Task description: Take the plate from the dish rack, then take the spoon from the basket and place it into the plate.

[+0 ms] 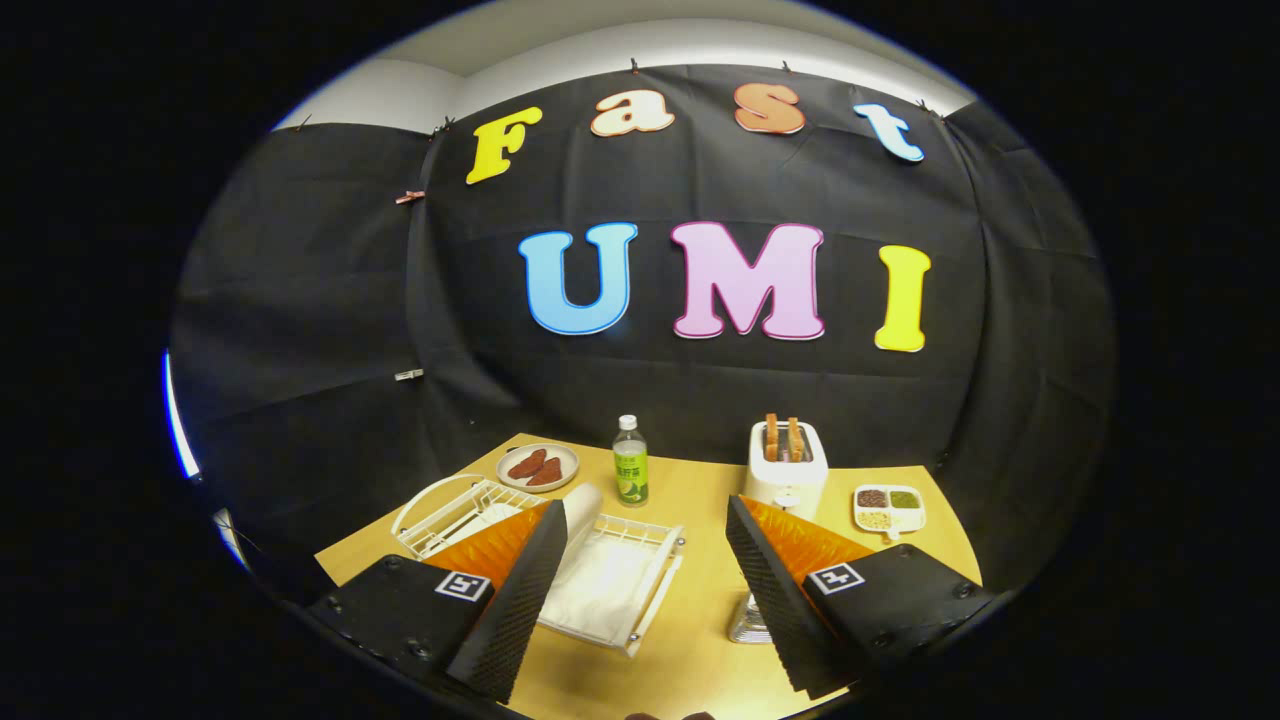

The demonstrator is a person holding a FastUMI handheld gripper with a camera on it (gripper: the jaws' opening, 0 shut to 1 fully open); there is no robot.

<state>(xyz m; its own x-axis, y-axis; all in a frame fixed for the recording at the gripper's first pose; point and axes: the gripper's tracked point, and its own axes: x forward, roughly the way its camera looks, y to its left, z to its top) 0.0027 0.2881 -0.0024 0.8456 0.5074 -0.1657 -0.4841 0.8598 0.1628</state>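
Gripper [640, 560] held high over table [700, 640], fingers wide apart, nothing between them. Rack [625, 585] just ahead, left of centre, running alongside left finger; plate [580, 510] stands on edge at its far end, rim peeking past left fingertip. Basket [440, 510] further left, partly behind left finger; spoon not discernible. Judgement: next move goes forward-left, down to plate rim.

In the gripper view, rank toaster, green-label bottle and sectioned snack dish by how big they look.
Gripper open, holding nothing.
1. Toaster, largest.
2. Bottle, tall but slim.
3. Sectioned dish, smallest.
All stand at similar depth, though the fisheye lens makes 2 versus 3 unsure.
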